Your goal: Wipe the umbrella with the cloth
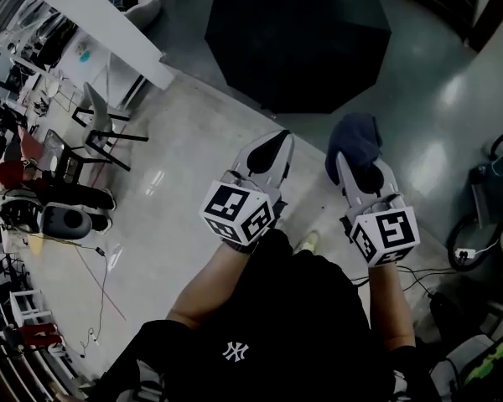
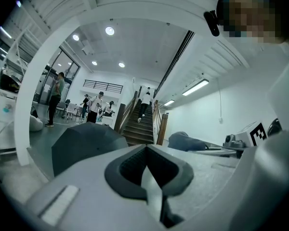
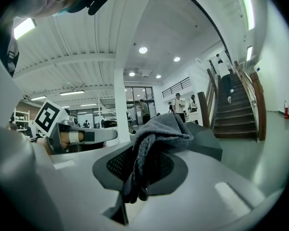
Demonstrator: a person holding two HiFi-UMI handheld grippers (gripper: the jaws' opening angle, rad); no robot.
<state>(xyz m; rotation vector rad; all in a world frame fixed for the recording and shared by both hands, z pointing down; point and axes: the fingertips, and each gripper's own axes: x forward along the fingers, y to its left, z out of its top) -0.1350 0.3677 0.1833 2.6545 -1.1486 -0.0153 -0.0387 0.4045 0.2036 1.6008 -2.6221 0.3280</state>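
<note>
An open black umbrella rests on the grey floor ahead of me; its canopy also shows in the left gripper view and behind the cloth in the right gripper view. My right gripper is shut on a dark blue-grey cloth, which bunches over the jaw tips. My left gripper is beside it, shut with nothing between its fingers. Both are held in the air, short of the umbrella's near edge.
A white pillar crosses the upper left, with black chairs and a grey rounded object below it. Cables and equipment lie at the right. A staircase and several people stand beyond the umbrella.
</note>
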